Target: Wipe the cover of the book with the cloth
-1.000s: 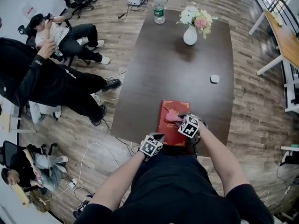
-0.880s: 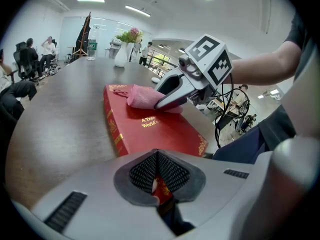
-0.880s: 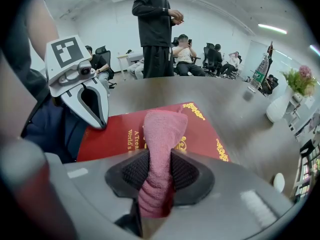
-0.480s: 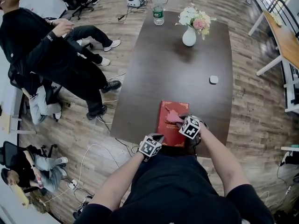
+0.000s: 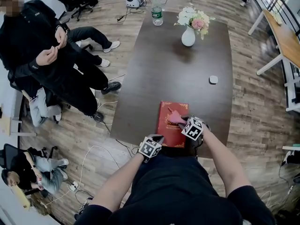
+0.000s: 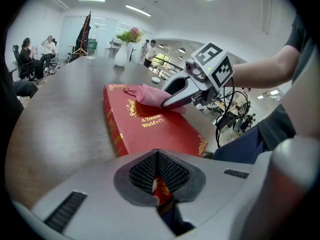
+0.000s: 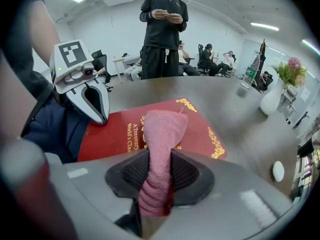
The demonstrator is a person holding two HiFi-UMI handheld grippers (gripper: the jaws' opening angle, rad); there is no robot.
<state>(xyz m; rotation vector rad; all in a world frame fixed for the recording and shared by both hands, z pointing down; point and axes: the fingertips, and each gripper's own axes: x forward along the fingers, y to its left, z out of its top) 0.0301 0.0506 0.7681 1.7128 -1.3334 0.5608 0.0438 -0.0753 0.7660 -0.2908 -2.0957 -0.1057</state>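
Note:
A red book (image 5: 168, 125) with gold print lies flat at the near edge of the dark table (image 5: 178, 74). My right gripper (image 5: 183, 121) is shut on a pink cloth (image 5: 174, 117), which rests on the cover's far half. In the right gripper view the cloth (image 7: 162, 134) runs out from between the jaws onto the book (image 7: 200, 129). My left gripper (image 5: 157, 137) is at the book's near left corner. In its own view the gripper (image 6: 157, 184) is shut on the book's edge, red and gold showing between the pads (image 6: 175, 174).
A white vase of flowers (image 5: 188, 35) and a water bottle (image 5: 157, 14) stand at the table's far end. A small white object (image 5: 213, 79) lies at the right. A person in black (image 5: 47, 64) stands left of the table.
My right gripper and the cloth have shifted slightly to the right on the cover. The person in black at the left has stood up straight. The left gripper keeps its place.

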